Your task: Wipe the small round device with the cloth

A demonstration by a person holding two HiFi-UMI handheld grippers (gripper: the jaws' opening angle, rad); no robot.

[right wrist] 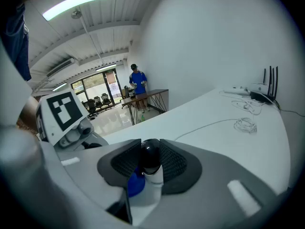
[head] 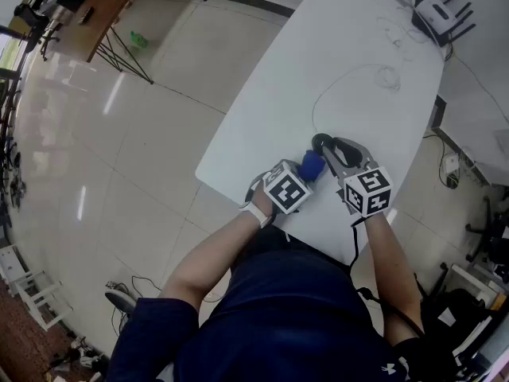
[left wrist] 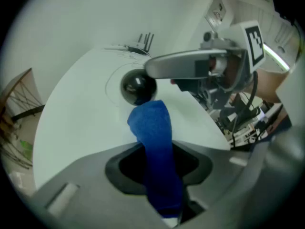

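The small round device (left wrist: pixel 137 87) has a glossy black ball head on a white body (right wrist: pixel 152 180). My right gripper (right wrist: pixel 151 159) is shut on it, the ribbed pads pressing on both sides of the head. A blue cloth (left wrist: pixel 157 151) is pinched in my left gripper (left wrist: pixel 159 163), and its free end reaches up against the device's lower side. In the head view both grippers meet near the white table's front edge (head: pixel 238 185). There the cloth (head: pixel 312 165) lies between the left gripper (head: pixel 305 173) and the device (head: pixel 322 142), which the right gripper (head: pixel 332 148) holds.
A white cable (head: pixel 350 74) loops across the table behind the device. At the far end stand a router with antennas (head: pixel 439 10) and more cords. A wooden desk (head: pixel 91 14) is across the floor at the left. A person in blue (right wrist: pixel 138 82) stands far off.
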